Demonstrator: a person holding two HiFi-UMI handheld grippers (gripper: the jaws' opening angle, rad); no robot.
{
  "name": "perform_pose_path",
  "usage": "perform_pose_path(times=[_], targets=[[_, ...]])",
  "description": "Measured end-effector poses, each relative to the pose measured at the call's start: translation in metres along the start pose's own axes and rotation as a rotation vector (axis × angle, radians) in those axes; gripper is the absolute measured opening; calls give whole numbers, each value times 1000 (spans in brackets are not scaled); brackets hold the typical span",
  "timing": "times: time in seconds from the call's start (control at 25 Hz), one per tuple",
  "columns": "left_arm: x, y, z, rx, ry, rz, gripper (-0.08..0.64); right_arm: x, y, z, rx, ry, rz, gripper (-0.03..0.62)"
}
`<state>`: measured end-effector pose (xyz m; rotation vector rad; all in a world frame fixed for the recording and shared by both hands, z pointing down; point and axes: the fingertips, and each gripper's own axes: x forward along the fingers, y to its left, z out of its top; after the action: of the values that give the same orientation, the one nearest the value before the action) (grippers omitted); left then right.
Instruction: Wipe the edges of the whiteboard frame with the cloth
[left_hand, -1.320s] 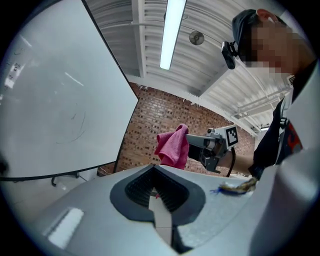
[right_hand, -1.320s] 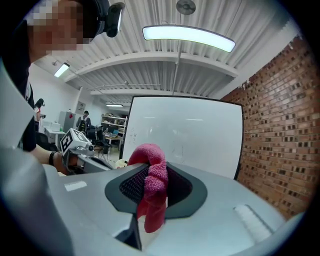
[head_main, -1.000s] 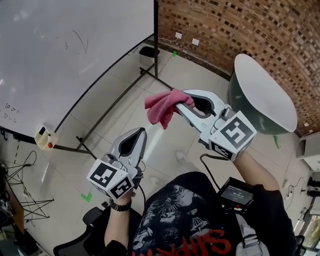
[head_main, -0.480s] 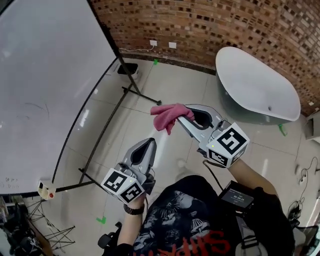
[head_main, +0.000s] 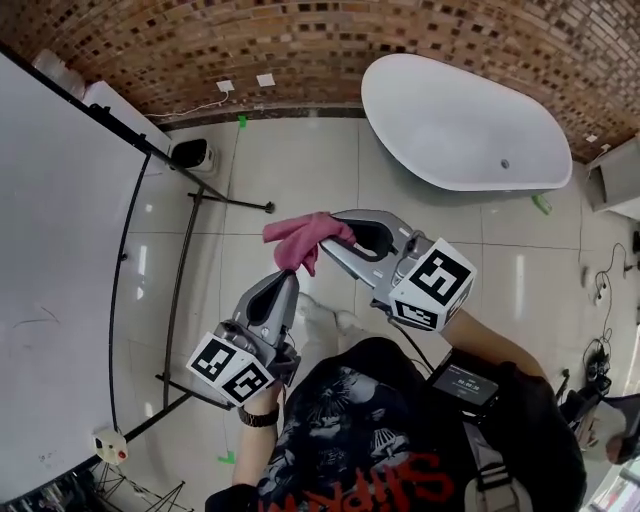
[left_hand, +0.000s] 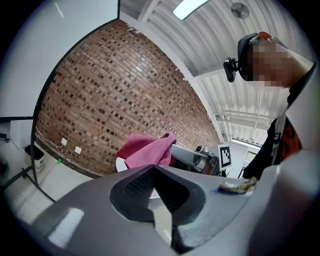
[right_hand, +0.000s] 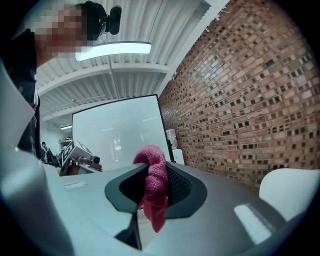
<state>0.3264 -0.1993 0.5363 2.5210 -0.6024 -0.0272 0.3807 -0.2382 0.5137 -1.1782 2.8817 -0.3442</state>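
The whiteboard (head_main: 50, 280) fills the left of the head view, its black frame edge (head_main: 120, 262) curving down its right side. A pink cloth (head_main: 298, 238) hangs from my right gripper (head_main: 335, 232), which is shut on it above the floor, to the right of the board and apart from the frame. In the right gripper view the cloth (right_hand: 154, 185) is bunched between the jaws, with the whiteboard (right_hand: 117, 135) behind it. My left gripper (head_main: 287, 279) is lower and nearer to me, shut and empty. The left gripper view shows the cloth (left_hand: 147, 150) just beyond its jaws.
A white bathtub (head_main: 460, 120) stands at the back right against the brick wall (head_main: 300, 40). The black legs of the board's stand (head_main: 215, 198) run across the tiled floor, with a small bin (head_main: 188, 152) beside them. A small white box (head_main: 108, 445) lies at the lower left.
The head view has swung right: the whiteboard slid to the left edge and the bathtub came to the top centre. Both grippers keep their posture, the cloth still held.
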Motion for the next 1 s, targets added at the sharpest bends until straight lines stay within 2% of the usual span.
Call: perform_pose_path(times=[0.16, 0.28, 0.36, 0.56, 0.76, 1.0], targets=[[17, 43, -8, -37, 0, 14, 2, 25, -33, 2, -3, -22, 3, 75], [11, 86, 17, -107, -24, 29, 2, 63, -51, 28, 3, -28, -18, 75], [-2, 118, 43, -125, -56, 58, 2, 100, -57, 50, -6, -39, -6, 75], [-26, 181, 97, -95, -192, 168, 2, 186, -57, 98, -67, -68, 146, 74], [-48, 211, 113, -91, -239, 285, 2, 243, -55, 87, -41, -23, 278, 74], [-51, 213, 126, -16, -309, 427, 2, 289, -51, 80, -10, 10, 469, 74]])
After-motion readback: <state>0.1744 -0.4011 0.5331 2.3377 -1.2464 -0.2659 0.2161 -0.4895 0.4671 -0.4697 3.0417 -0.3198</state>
